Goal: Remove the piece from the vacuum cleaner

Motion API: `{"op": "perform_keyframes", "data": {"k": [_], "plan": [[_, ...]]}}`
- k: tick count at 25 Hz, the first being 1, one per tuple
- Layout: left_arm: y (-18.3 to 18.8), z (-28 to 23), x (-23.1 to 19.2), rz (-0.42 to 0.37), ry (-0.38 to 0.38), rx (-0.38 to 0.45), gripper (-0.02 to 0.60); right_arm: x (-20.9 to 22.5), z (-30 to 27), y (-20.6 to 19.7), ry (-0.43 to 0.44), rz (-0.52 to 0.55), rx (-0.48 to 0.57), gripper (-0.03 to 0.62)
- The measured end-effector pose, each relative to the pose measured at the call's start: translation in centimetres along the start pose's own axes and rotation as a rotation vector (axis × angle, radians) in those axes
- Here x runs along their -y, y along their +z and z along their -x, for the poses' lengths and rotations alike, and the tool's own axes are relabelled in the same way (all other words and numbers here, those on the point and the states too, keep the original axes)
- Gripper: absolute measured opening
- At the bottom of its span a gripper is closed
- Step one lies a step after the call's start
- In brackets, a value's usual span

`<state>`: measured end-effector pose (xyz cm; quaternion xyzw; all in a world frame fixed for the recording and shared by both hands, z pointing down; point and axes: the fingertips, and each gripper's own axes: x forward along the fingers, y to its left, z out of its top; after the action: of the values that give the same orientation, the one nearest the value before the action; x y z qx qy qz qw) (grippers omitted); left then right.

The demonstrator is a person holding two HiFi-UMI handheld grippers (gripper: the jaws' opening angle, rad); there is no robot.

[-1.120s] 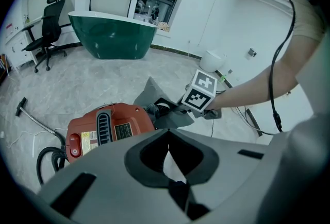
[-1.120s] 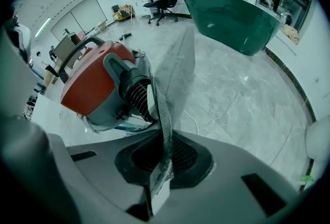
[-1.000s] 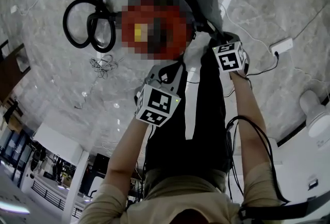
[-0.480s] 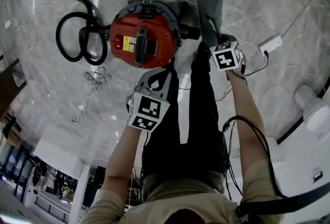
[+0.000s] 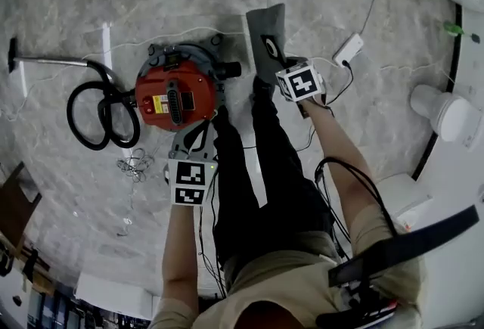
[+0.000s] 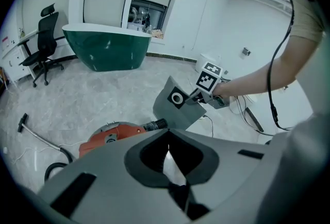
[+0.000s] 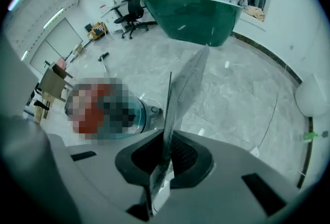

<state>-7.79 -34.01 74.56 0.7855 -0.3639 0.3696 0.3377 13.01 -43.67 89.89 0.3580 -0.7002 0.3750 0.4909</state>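
One light, floppy-looking grey bag (image 5: pixel 261 32) sits upper middle, clear of the vacuum cleaner (image 5: pixel 175 97), its edge pinched in the right gripper's (image 5: pixel 278 66) closed jaws, a sound hold I'd say, while the left gripper's (image 5: pixel 195 137) jaws are together and empty.

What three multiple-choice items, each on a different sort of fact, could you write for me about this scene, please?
1. Where does the vacuum cleaner stand?
A. on the floor
B. on a table
C. on a shelf

2. What colour is its hose?
A. white
B. black
C. yellow

3. What state is the grey piece in?
A. fitted on the vacuum cleaner
B. lying flat on the ground
C. clamped in the right gripper

Answers:
1 A, it sits on the marble floor ahead of the person.
2 B, the coiled hose beside it is black.
3 C, the jaws are closed on the piece, held clear of the vacuum cleaner.
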Motion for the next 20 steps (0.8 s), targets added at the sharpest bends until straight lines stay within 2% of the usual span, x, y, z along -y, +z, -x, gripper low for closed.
{"op": "perform_keyframes", "data": {"k": [8,11,16,20], "plan": [[4.6,5.6,0.2,-0.051,0.029,0.055,0.005,-0.7,8.0,4.4,0.029,-0.078,0.097,0.018],[6.2,8.0,0.1,-0.07,0.042,0.073,0.005,-1.9,10.9,5.8,0.045,-0.077,0.12,0.018],[8.2,11.3,1.1,-0.102,0.035,0.118,0.005,-2.8,16.2,5.8,0.042,-0.09,0.141,0.019],[9.8,14.5,0.6,-0.118,0.067,0.154,0.005,-4.5,19.6,7.4,0.059,-0.07,0.182,0.018]]}}
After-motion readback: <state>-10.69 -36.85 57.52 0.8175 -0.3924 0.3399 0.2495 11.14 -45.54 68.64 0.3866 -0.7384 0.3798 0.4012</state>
